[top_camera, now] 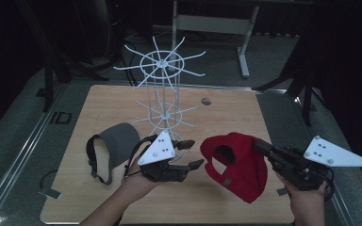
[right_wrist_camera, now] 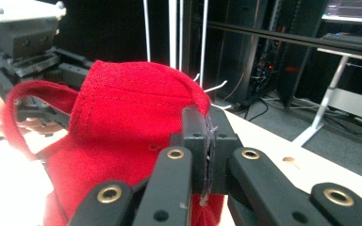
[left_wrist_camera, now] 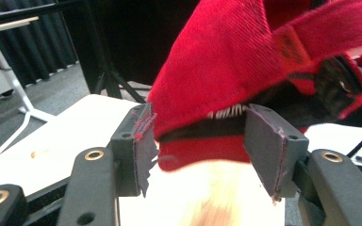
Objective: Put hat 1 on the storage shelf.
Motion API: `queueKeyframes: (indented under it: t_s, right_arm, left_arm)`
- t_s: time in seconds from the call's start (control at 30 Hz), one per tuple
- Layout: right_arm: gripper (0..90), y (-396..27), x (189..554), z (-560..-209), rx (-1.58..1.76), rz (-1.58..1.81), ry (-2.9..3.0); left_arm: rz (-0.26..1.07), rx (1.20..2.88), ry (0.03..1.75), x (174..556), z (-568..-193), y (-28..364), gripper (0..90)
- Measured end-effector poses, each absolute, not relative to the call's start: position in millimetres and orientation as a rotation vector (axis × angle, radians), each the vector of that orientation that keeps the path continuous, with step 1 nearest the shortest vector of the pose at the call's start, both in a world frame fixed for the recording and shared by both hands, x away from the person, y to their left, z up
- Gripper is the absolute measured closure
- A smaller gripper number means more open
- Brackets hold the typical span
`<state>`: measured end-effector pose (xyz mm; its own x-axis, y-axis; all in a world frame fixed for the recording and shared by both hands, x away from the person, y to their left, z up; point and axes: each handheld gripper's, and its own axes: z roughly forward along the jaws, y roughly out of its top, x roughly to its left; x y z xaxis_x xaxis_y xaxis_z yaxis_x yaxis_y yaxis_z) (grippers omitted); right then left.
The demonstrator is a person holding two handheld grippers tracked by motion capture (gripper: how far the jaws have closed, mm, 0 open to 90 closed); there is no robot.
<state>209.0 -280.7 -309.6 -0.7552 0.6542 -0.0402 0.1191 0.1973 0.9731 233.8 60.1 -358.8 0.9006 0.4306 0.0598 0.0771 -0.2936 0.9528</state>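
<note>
Red cap (top_camera: pixel 238 165): woven twill, visible stitching, soft domed crown, adjustable strap with dark fastener at rear opening. Lying right of centre on the table (top_camera: pixel 122 101), crown edge lifted.
Right gripper (top_camera: pixel 259 147): jaws pressed together on a fold of the cap's fabric; in the right gripper view, red cloth pinched between the pads (right_wrist_camera: pixel 209 141).
Left gripper (top_camera: pixel 193 153): jaws apart, standing either side of the cap's rear edge, not pressing; worn pads (left_wrist_camera: pixel 143 146) with red lint, frayed edges.
Grey visor (top_camera: pixel 115 146): stiff curved brim, dark strap, flat on the table, left of the left gripper.
White wire rack (top_camera: pixel 162 89): thin radial prongs in two tiers, upright behind.
Table: pale wood-grain laminate, rounded corners. Room dim, grey floor, dark curtains.
</note>
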Motion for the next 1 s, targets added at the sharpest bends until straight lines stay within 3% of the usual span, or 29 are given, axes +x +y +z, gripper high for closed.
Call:
queueKeyframes:
  t_s: [0.63, 0.93, 1.0]
  right_arm:
    - [88.6, -292.7, 234.5, -287.8, 0.802, 1.548, 1.929]
    - [88.6, -290.7, 248.7, -270.1, 0.817, 1.523, 1.891]
    - [88.7, -290.5, 250.8, -266.6, 0.819, 1.524, 1.882]
  left_arm:
    - [0.266, 1.873, 0.398, 231.1, -414.9, 73.6, 44.9]
    - [0.18, 1.914, 0.428, 232.9, -468.4, 82.8, 44.6]
    - [0.184, 1.911, 0.449, 233.6, -478.9, 85.6, 40.0]
